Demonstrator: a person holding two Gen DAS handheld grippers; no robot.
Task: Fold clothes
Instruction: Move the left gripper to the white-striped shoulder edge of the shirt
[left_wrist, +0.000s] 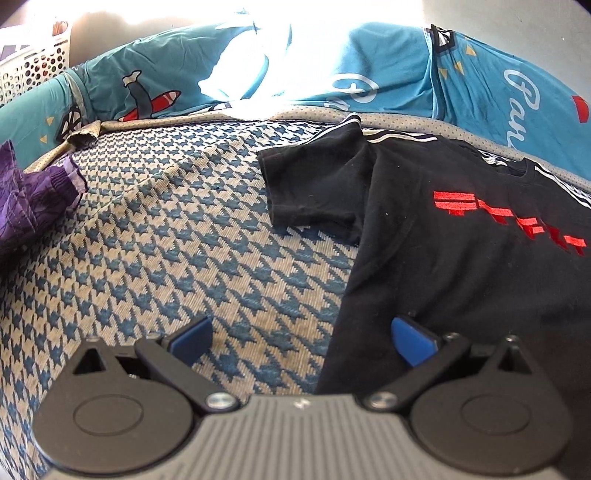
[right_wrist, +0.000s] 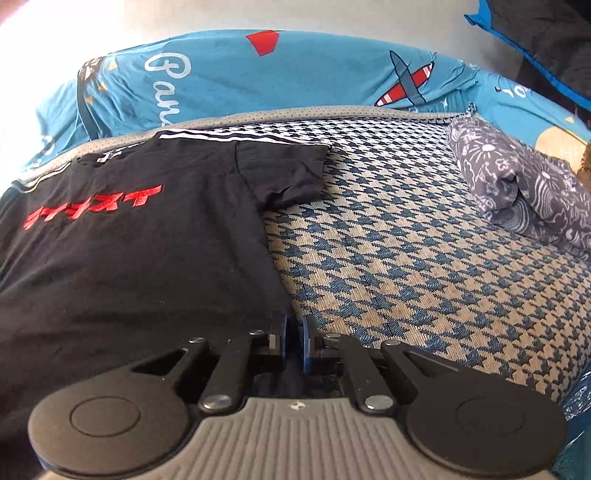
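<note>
We see the black T-shirt (left_wrist: 443, 258) spread flat on the houndstooth cover (left_wrist: 166, 240). Left gripper (left_wrist: 301, 341) gapes wide astride its side edge; right gripper (right_wrist: 293, 345) is clenched at the opposite edge — cloth between the pads unconfirmed. Risk: one-sided lift skews the fold.

The T-shirt (right_wrist: 140, 236) lies flat on the bed cover (right_wrist: 406, 266), collar toward the pillows (right_wrist: 258, 74) behind. A rolled cloth (right_wrist: 524, 184) lies right of it, a crumpled garment (left_wrist: 33, 199) left.
</note>
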